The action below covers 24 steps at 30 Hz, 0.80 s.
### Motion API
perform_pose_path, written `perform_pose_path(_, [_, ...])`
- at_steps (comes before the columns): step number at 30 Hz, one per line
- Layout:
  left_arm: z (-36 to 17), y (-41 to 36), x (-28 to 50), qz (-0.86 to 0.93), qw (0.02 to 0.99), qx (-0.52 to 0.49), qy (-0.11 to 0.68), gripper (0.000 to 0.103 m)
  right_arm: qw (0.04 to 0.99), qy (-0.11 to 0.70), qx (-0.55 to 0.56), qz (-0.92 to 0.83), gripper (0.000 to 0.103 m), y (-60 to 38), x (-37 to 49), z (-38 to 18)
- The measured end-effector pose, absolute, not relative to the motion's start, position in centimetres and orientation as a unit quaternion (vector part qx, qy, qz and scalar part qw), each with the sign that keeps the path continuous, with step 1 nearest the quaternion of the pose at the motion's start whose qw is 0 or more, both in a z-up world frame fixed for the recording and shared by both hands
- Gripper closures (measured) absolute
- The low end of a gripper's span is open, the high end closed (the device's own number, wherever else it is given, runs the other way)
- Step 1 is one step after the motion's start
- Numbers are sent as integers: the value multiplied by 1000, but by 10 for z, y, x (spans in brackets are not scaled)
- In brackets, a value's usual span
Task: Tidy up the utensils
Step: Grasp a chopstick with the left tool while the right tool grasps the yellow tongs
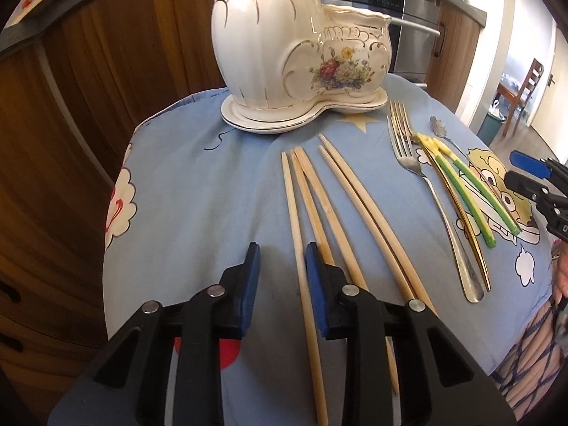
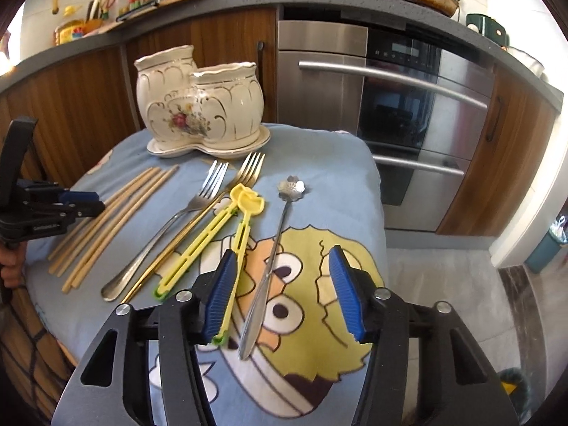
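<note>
Several wooden chopsticks (image 1: 340, 206) lie side by side on the blue cartoon cloth (image 1: 198, 184). My left gripper (image 1: 283, 252) hovers over their near ends, open, with the leftmost chopstick in the gap close to the right pad. Beyond them stands a white two-pot ceramic holder (image 1: 284, 46) on its saucer. In the right wrist view my right gripper (image 2: 282, 252) is open astride the handle of a flower-bowled spoon (image 2: 280, 227). A yellow-green pair of clip chopsticks (image 2: 213, 234) lies by its left pad. A silver fork (image 2: 167, 227) and a gold fork (image 2: 227, 191) lie to the left of those.
The cloth-covered table ends just right of the spoon, with grey floor (image 2: 443, 284) below. A stainless oven (image 2: 408, 113) and wooden cabinets (image 1: 106, 71) stand behind the holder. A chair (image 1: 525, 85) and a bin (image 2: 546, 248) are further off. A person's patterned clothing (image 1: 532, 355) is at the near edge.
</note>
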<state>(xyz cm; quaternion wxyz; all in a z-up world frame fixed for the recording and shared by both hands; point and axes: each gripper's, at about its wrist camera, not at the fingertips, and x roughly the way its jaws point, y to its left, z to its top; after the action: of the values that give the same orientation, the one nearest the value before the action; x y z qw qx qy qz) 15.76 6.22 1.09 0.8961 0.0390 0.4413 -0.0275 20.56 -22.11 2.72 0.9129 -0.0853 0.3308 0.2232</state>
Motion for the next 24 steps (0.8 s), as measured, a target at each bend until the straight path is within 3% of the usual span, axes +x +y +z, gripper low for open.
perform_pose_path(5, [15,60,171,-30,887,48,458,83,896,352,-91,257,58,-205,216,31])
perform_pose_path(10, [18,69,182,-39,874,34,483,93,875,383,-107,275,81,-188,227,27])
perform_pose_path(17, [21,80,196,-64,850,31,522,95,852,419,-133,285,82,-174,238,22])
perform_pose_path(24, [24,62,223,-89,800,118,582,95,832,451,-143,290,82,-169,250,15])
